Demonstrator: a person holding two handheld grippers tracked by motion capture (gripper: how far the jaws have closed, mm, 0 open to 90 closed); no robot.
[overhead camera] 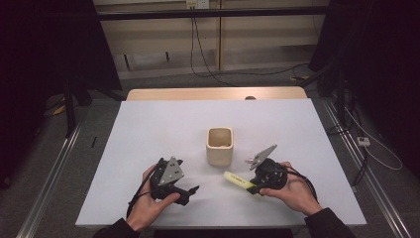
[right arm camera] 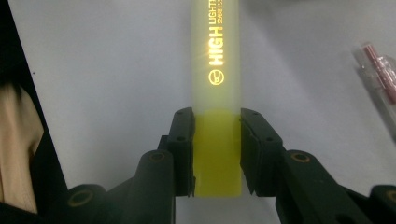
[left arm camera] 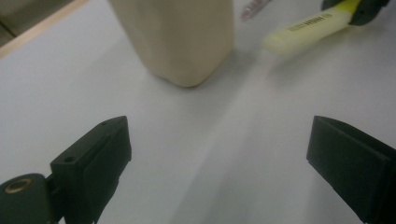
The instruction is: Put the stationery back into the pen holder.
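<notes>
yellow highlighter [right arm camera: 215, 93] clamped in right gripper [right arm camera: 217, 154]

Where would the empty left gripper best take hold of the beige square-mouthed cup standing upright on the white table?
Probably across the beige square-mouthed cup's flat side walls, below the rim, approaching level from the person's side. The left gripper is open and already faces it, while the yellow highlighter lies clear to the right.

The table [overhead camera: 163, 134] has a white top with a light wooden strip along its far edge. A beige square-mouthed cup [overhead camera: 219, 146] stands upright near the centre. A small clear packet with pink contents [overhead camera: 247, 160] lies flat just right of the cup.
</notes>
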